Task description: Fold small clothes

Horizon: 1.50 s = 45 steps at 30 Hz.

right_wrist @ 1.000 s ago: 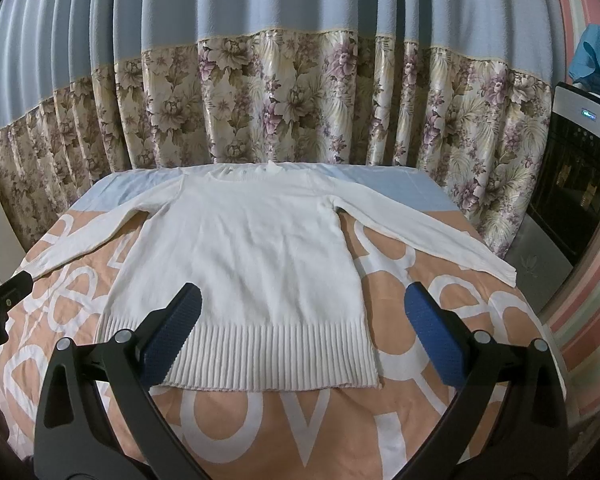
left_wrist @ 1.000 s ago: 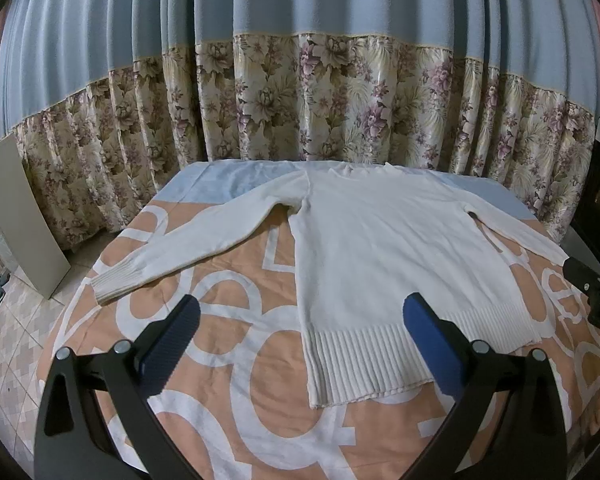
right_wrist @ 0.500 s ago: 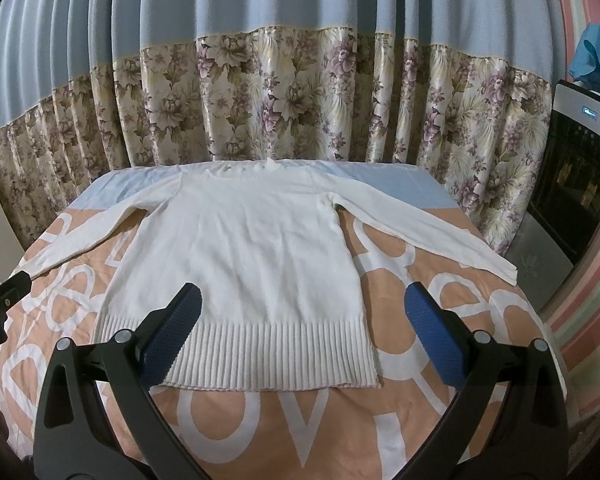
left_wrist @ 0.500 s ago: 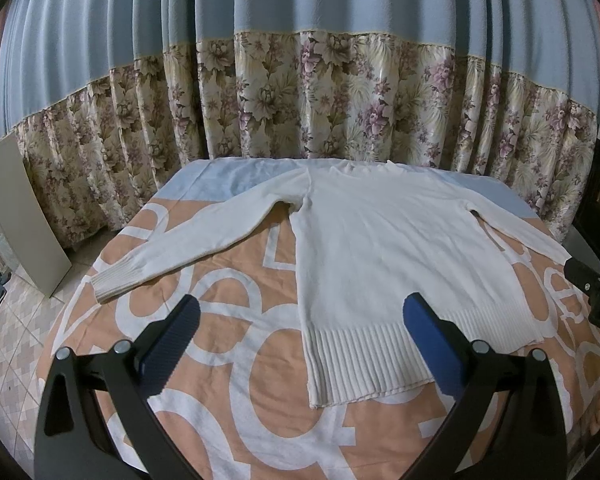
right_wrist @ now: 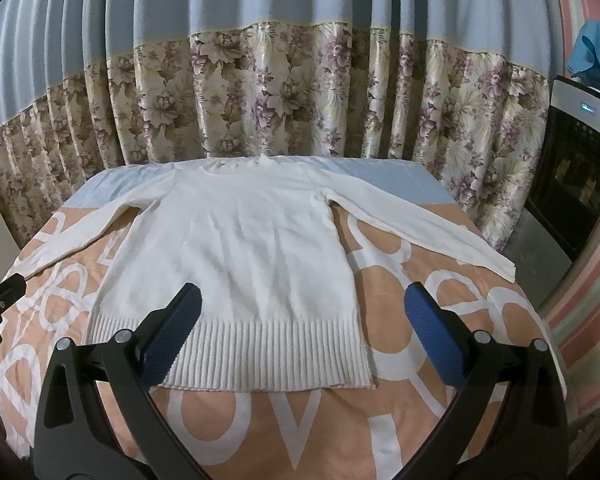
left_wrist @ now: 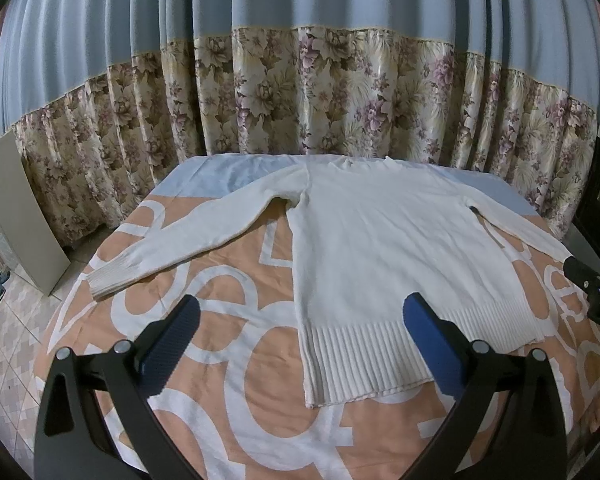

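Observation:
A white long-sleeved knit sweater [left_wrist: 380, 248] [right_wrist: 240, 264] lies flat on the bed, neck toward the curtain, ribbed hem toward me, both sleeves spread out to the sides. My left gripper [left_wrist: 300, 320] hovers open above the bed near the hem's left corner, holding nothing. My right gripper [right_wrist: 300, 316] hangs open over the hem, also with nothing in it. The left sleeve's cuff [left_wrist: 108, 280] rests near the bed's left edge. The right sleeve's cuff [right_wrist: 504, 268] reaches the right edge. Each gripper shows at the edge of the other's view.
The bed cover [left_wrist: 236, 360] is orange with large white letters, with a blue sheet at the far end. A floral curtain [left_wrist: 300, 92] hangs behind. A pale board [left_wrist: 16, 216] leans at left on the tiled floor. A dark appliance [right_wrist: 576, 196] stands at right.
Both views have shifted very slightly. The sweater has not moved and both grippers stay open.

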Motion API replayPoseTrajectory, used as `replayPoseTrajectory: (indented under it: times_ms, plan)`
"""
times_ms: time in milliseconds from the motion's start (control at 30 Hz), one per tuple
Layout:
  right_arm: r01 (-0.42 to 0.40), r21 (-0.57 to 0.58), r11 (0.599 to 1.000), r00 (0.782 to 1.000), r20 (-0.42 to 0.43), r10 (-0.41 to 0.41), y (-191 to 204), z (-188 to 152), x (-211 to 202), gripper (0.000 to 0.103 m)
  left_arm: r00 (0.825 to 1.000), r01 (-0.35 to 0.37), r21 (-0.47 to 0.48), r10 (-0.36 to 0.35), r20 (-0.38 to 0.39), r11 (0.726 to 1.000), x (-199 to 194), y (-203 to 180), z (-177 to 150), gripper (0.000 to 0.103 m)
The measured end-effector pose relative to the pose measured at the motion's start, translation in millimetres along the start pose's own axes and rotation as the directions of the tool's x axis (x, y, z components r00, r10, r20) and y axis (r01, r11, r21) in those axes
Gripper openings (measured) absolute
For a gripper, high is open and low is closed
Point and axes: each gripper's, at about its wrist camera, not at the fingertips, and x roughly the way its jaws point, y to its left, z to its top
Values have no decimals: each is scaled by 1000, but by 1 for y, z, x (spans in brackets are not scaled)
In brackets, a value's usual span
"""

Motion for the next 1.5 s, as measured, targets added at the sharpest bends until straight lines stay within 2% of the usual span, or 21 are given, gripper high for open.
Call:
replayPoseTrajectory:
  times_ms: [600, 800, 1000, 1100, 1167, 1400, 1500]
  plan:
    - [29, 13, 1000, 999, -21, -28, -18, 6, 12, 100, 1000, 4, -2, -4, -7, 1000, -1, 1, -2, 101]
    - [64, 17, 998, 998, -30, -63, -36, 7, 25, 100, 1000, -1, -6, 1, -8, 1000, 2, 1, -5, 101]
    - [87, 20, 996, 996, -16, -87, -60, 11, 40, 100, 1000, -2, -12, 2, -15, 1000, 24, -11, -2, 101]
    - [66, 15, 998, 998, -3, -66, -76, 12, 50, 100, 1000, -12, -3, 11, -14, 1000, 41, -20, 12, 101]
    - [80, 5, 997, 997, -10, -80, -90, 12, 60, 100, 1000, -20, 5, 20, -14, 1000, 50, -26, 14, 101]
    - [99, -34, 994, 995, -26, -100, -159, 15, 93, 100, 999, 22, 23, -21, -29, 999, 78, -73, 17, 101]
    - [104, -49, 993, 993, -47, -107, -200, 17, 110, 100, 996, 57, 23, -55, -71, 998, 93, -101, 20, 101]
